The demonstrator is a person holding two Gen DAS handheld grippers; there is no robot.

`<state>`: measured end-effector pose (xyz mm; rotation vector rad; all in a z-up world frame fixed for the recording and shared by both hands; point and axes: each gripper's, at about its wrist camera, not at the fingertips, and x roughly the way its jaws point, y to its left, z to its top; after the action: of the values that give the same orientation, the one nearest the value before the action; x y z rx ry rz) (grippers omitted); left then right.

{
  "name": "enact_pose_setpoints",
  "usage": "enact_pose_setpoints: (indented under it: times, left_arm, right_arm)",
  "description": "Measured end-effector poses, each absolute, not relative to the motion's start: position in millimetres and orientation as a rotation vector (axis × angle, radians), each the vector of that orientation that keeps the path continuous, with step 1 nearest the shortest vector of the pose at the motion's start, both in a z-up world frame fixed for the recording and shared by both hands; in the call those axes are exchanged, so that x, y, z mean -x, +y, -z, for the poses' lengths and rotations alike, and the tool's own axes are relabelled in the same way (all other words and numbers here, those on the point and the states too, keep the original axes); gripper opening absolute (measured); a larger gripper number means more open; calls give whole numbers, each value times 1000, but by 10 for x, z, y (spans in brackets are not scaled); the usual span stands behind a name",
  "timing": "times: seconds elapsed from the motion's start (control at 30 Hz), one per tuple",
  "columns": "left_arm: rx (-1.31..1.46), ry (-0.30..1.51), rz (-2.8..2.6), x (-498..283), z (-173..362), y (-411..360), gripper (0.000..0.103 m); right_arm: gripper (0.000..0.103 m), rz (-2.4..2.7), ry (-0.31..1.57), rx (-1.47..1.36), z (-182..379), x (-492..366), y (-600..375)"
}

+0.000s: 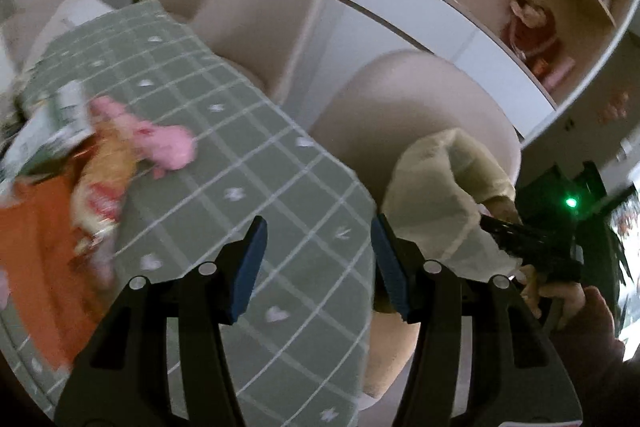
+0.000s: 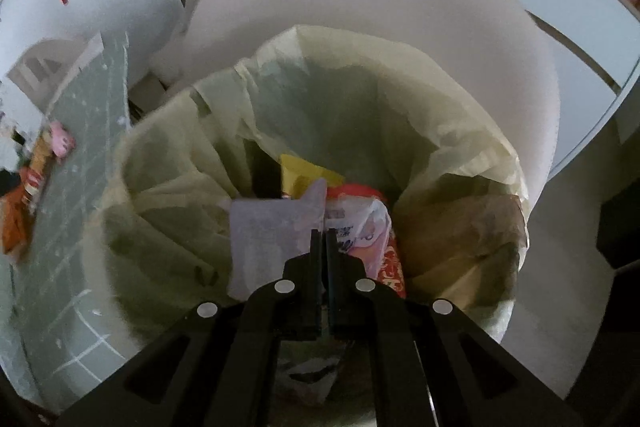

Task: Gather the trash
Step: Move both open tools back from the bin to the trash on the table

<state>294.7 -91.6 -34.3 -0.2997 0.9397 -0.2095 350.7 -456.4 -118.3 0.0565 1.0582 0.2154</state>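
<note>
Right gripper (image 2: 323, 233) hung over the lined trash bin (image 2: 168, 163), jaws closed on nothing visible; left gripper (image 1: 320, 255) stood with jaws apart and empty above the desk (image 1: 240, 163), where wrappers (image 1: 108, 183) lay.

A home dining room: beige chairs (image 1: 256, 15) stand round a table (image 1: 240, 163) with a green checked cloth, beside a wall shelf (image 1: 560, 39) holding red ornaments.

My left gripper (image 1: 318, 263) has black skeletal fingers with silver rivets and blue pads (image 1: 250, 269). My right gripper (image 2: 323, 239) shares that black frame and four round silver rivets. Behind it, my sleeve (image 1: 600, 331) is dark maroon.
</note>
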Motion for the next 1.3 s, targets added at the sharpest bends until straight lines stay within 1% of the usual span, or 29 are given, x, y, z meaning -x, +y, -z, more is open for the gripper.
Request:
enact_pose_setpoints:
  times: [0.07, 0.1, 0.13, 0.2, 0.4, 0.5, 0.57, 0.6, 0.63, 0.77, 0.87, 1.0, 1.3]
  left_arm:
    - [317, 922, 170, -2832, 322, -758, 57]
    - [327, 909, 144, -2752, 305, -658, 57]
    - [333, 903, 127, -2702, 297, -595, 57]
    - [355, 882, 71, -2572, 269, -433, 57]
    - [415, 826, -107, -2126, 293, 53, 58]
    - [435, 819, -201, -1891, 344, 354, 59]
    - [440, 809, -264, -1744, 353, 560, 59]
    - [440, 803, -293, -1680, 350, 650, 59]
    - [442, 795, -327, -1606, 350, 761, 59]
    - [478, 789, -409, -1429, 410, 1134, 61]
    - [503, 793, -441, -1370, 468, 1328, 61]
    - [524, 784, -438, -1331, 486, 1445, 61]
    - [552, 770, -426, -1149, 562, 1609, 61]
  right_arm:
    - [6, -200, 1017, -59, 1074, -3418, -4566]
    - [9, -197, 1005, -61, 1040, -3384, -4567]
    - [17, -194, 983, -65, 974, -3336, -4573]
    - [27, -205, 949, -80, 865, -3288, -4581]
    - [28, -244, 837, -94, 471, -3065, -4397]
    - [28, -285, 794, -105, 361, -3035, -4215]
    - [33, -330, 760, -116, 304, -3023, -4027]
    - [38, -362, 749, -127, 274, -3011, -3938]
    - [41, -405, 735, -142, 247, -2998, -3823]
    - [49, -521, 700, -175, 194, -2925, -3383]
    - [50, -617, 762, -172, 270, -2933, -2972]
    - [50, -691, 833, -55, 406, -2874, -2292]
    - [50, -906, 905, 33, 615, -2731, -926]
